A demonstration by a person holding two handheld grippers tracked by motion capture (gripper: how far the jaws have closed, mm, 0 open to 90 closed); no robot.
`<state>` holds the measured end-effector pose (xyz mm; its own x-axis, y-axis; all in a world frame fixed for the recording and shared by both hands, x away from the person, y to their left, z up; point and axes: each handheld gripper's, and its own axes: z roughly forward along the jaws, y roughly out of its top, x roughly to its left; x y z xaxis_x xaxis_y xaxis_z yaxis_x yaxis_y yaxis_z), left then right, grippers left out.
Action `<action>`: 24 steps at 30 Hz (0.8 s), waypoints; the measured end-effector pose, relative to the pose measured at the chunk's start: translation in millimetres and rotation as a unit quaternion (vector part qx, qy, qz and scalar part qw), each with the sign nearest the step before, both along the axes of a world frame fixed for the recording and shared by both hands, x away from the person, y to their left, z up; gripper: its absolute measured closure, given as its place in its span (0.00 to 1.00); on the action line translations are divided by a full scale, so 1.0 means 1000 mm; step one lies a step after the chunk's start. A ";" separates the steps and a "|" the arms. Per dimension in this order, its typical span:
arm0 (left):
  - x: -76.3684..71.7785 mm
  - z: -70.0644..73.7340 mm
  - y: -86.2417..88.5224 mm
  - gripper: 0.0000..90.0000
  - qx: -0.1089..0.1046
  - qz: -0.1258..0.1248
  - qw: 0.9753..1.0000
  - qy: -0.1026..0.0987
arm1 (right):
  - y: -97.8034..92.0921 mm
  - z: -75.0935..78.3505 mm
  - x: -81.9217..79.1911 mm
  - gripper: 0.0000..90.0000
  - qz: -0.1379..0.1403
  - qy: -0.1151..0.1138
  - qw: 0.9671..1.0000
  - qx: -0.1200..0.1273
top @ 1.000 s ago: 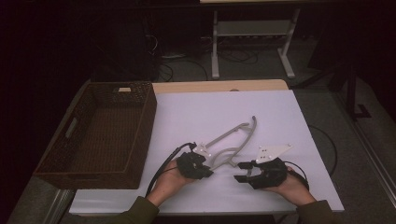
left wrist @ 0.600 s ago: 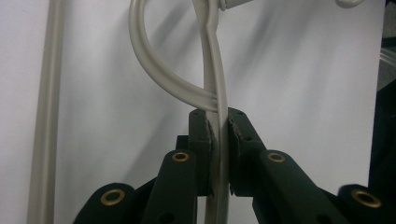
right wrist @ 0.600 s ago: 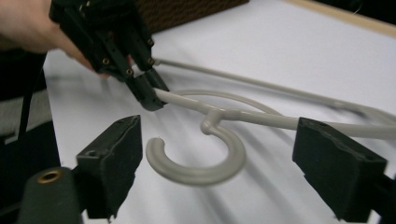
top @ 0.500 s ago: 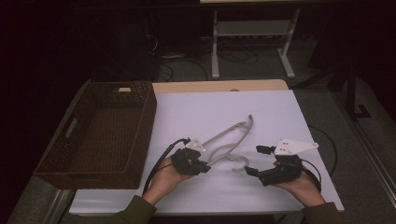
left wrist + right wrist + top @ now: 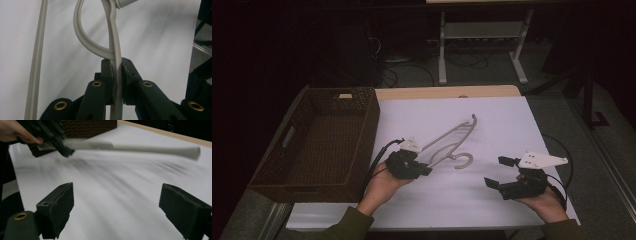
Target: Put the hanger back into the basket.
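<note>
The grey plastic hanger (image 5: pixel 452 142) lies on the white table (image 5: pixel 492 120) just right of the brown wicker basket (image 5: pixel 327 145), and the left gripper (image 5: pixel 424 170) is clamped tight on the hanger's thin bar near the hook. The right gripper (image 5: pixel 501 172) hangs further right of the basket with its jaws spread wide on nothing. Pinched at one end only, the hanger could swivel or slip, I'd say, and catch the basket's rim.

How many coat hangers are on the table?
1. The grey hanger lies mid-table on the white sheet, right of the basket, clamped by the left gripper.
</note>
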<state>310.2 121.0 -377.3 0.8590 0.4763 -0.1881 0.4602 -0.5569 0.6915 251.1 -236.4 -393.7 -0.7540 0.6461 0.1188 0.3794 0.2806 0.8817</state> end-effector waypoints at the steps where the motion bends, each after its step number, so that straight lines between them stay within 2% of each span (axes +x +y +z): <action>1: 0.000 0.003 0.001 0.92 -0.003 0.004 1.000 0.000 | -0.002 -0.001 0.000 0.13 -0.003 0.002 1.000 -0.001; 2: 0.001 0.010 0.004 0.92 -0.014 0.008 1.000 -0.002 | -0.007 -0.005 0.000 0.13 -0.015 0.001 1.000 -0.007; 3: 0.001 0.010 0.004 0.92 -0.014 0.008 1.000 -0.002 | -0.007 -0.005 0.000 0.13 -0.015 0.001 1.000 -0.007; 6: 0.003 0.022 0.009 0.92 -0.023 0.014 1.000 -0.005 | -0.013 -0.008 0.001 0.13 -0.028 -0.001 1.000 -0.009; 14: 0.006 0.060 0.025 0.92 -0.035 0.027 0.999 -0.016 | -0.019 -0.010 0.003 0.14 -0.047 -0.011 0.999 -0.006; 15: 0.006 0.068 0.030 0.92 -0.034 0.028 0.999 -0.020 | -0.019 -0.010 0.004 0.14 -0.048 -0.011 0.999 -0.008; 24: 0.010 0.092 0.057 0.92 -0.045 0.047 0.998 -0.021 | -0.021 -0.009 0.004 0.14 -0.056 -0.012 0.998 -0.004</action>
<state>319.7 178.0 -285.4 0.8196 0.5372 -0.1991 0.4769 -0.4469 0.7569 254.7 -257.0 -403.1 -0.6787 0.7279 0.0970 0.3883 0.2436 0.8888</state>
